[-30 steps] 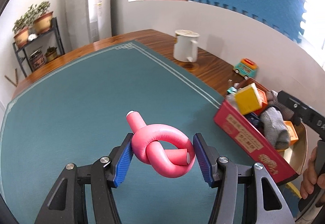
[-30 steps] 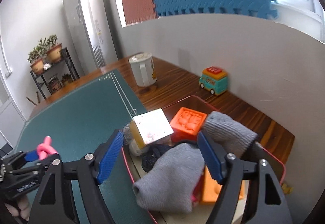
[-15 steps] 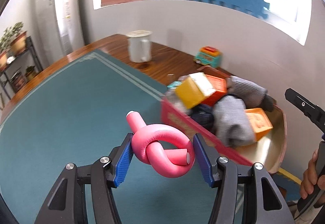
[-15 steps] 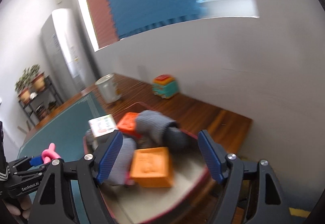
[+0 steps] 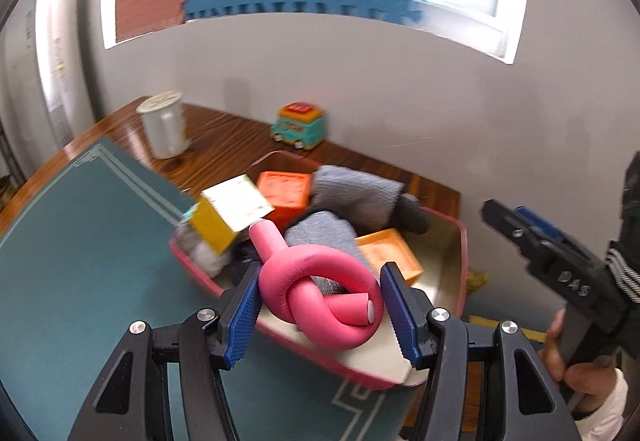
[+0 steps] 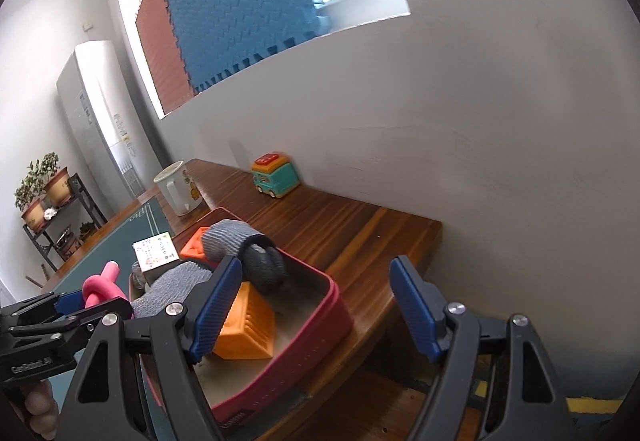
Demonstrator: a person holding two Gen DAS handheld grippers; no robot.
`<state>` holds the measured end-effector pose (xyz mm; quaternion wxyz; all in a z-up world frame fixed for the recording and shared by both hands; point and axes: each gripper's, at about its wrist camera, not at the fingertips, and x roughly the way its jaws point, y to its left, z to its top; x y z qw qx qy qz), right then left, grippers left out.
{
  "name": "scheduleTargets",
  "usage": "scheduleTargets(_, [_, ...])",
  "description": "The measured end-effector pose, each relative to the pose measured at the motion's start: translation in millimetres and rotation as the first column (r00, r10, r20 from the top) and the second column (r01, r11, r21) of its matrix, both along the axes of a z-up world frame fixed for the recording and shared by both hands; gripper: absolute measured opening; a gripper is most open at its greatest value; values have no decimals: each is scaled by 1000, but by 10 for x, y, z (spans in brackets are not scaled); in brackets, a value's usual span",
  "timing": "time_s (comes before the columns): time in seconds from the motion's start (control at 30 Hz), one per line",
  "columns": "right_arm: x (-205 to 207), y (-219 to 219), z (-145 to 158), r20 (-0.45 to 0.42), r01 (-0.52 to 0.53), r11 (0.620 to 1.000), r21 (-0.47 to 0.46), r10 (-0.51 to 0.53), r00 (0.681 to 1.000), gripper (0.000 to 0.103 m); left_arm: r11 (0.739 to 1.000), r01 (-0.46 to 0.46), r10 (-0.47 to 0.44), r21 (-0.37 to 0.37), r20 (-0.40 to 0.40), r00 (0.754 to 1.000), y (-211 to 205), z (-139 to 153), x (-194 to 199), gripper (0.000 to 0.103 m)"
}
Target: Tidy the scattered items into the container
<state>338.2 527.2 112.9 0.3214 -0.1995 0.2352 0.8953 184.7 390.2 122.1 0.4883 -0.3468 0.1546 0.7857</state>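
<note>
My left gripper (image 5: pixel 320 305) is shut on a pink knotted foam tube (image 5: pixel 320 293) and holds it above the near rim of the red box (image 5: pixel 460 253). The box holds a yellow-and-white carton (image 5: pixel 228 213), orange blocks (image 5: pixel 284 193), and grey socks (image 5: pixel 356 189). In the right wrist view my right gripper (image 6: pixel 316 305) is open and empty, over the box's far corner (image 6: pixel 320 325) and the table edge. The left gripper with the pink tube (image 6: pixel 100 287) shows at the left there.
A white mug (image 5: pixel 162 129) and a teal-and-orange toy bus (image 5: pixel 298 125) stand on the wooden table (image 5: pixel 224 133) by the wall. A teal mat (image 5: pixel 80 241) covers the table's left. The table ends just past the box at the right (image 6: pixel 416 241).
My left gripper has carried the pink tube from over the mat to above the box. My right gripper has swung right and away from the box's contents.
</note>
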Motion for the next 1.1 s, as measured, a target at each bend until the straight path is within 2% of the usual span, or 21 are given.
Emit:
scheduleTargets(0.1, [23,34,-36,2,6,1000,-9,-6,1000,80,999,43,-43,9,14,999,84,-11,57,60])
scheduleTargets(0.2, [37,41,-60,3,8,1000,-12,-8,1000,80,995,101,-101,9,63,993,170,-67,87,60])
scheduleTargets(0.3, [46,45,-74,2,9,1000,-15,-9,1000,80,990,138,-136,-19,88,987,252,-168,94,60])
scheduleTargets(0.4, [52,50,-73,-1,12,1000,-17,-12,1000,80,992,106,-100,-67,87,991,313,-299,-3,60])
scheduleTargets(0.47, [49,46,-68,0,10,1000,-16,-10,1000,80,994,90,-82,-67,111,990,314,-322,-107,60])
scheduleTargets(0.73, [-18,-85,-1,-3,-51,999,6,51,999,80,998,68,-69,17,77,995,165,11,-242,60])
scheduleTargets(0.93, [-157,-215,-25,21,-113,994,1,113,993,80,999,36,-36,3,86,996,72,-49,-291,60])
scheduleTargets(1.0, [-209,-238,-56,37,-134,991,-20,135,990,83,1000,15,-15,3,81,997,23,-94,-306,60])
scheduleTargets(1.1, [-274,-302,-87,71,-168,985,-43,171,983,83,999,-43,44,-21,12,999,-60,-127,-265,61])
